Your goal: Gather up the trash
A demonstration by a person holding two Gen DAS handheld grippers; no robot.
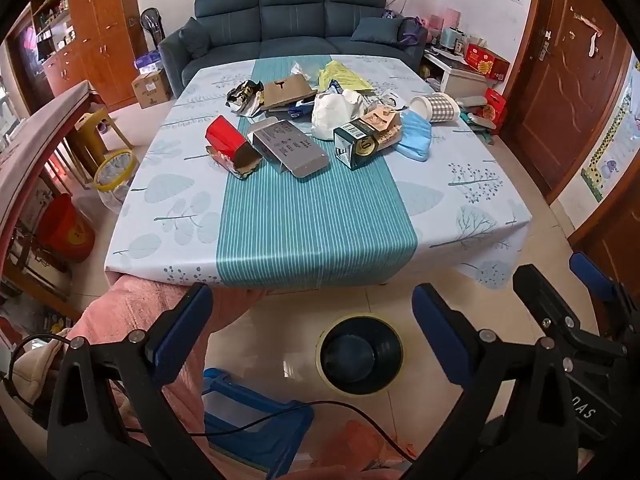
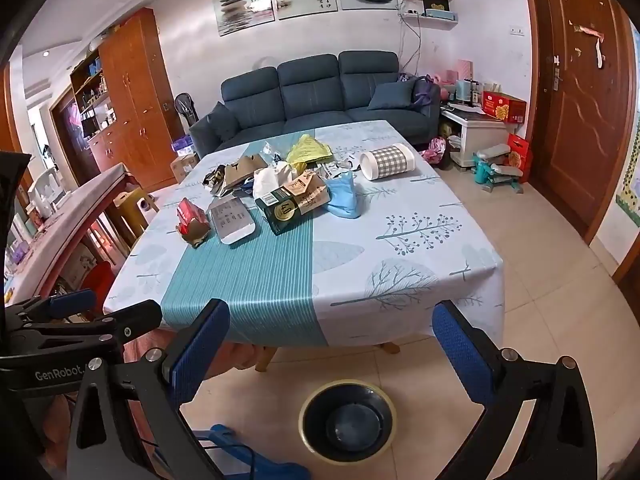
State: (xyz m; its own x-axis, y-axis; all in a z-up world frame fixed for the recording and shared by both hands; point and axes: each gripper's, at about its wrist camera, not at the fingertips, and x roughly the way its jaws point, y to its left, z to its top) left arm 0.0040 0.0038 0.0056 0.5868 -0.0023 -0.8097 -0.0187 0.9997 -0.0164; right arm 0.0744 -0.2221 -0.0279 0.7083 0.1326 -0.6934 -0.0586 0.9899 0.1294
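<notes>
Left gripper (image 1: 312,320) and right gripper (image 2: 330,338) hovering angled downward before the table (image 2: 440,280), fingers spread wide and grasping nothing, dark bin (image 2: 347,420) sitting empty on the floor beneath, trash pile (image 2: 280,188) lying mid-table beyond.

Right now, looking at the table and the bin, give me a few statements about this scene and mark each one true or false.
1. Both grippers are holding trash. False: the left gripper and right gripper are open and empty.
2. The bin stands on the floor in front of the table. True.
3. The bin is full of trash. False: it looks empty.
4. The checked cup lies on its side. True.
5. The red box sits on the sofa. False: it is on the table.
</notes>
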